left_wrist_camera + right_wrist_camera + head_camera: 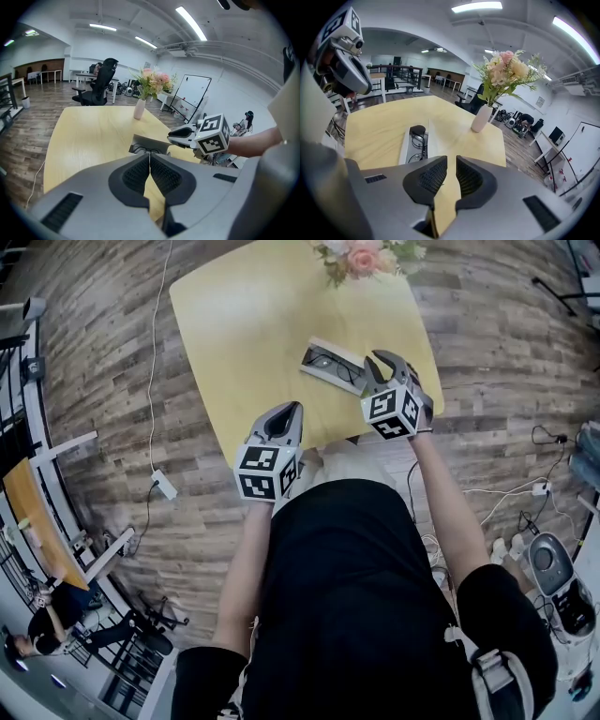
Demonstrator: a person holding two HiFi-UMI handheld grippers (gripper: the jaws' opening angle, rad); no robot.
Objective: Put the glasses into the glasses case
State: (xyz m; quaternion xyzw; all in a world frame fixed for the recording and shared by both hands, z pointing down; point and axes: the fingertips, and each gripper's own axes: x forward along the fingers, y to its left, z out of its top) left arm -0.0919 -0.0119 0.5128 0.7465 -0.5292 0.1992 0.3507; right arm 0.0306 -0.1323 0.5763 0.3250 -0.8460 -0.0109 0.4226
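The glasses (330, 366) already lie in the open case (336, 347), near right on the desk (253, 324). Left tongs (149, 163) are together and right tongs (451, 169) slightly apart, both empty. Next, likely, closing the case

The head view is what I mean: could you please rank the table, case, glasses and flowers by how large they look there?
1. table, by far the largest.
2. case and flowers: they look about alike, and the picture's top edge cuts the flowers off, so I won't rank them.
3. glasses, lying inside the case.
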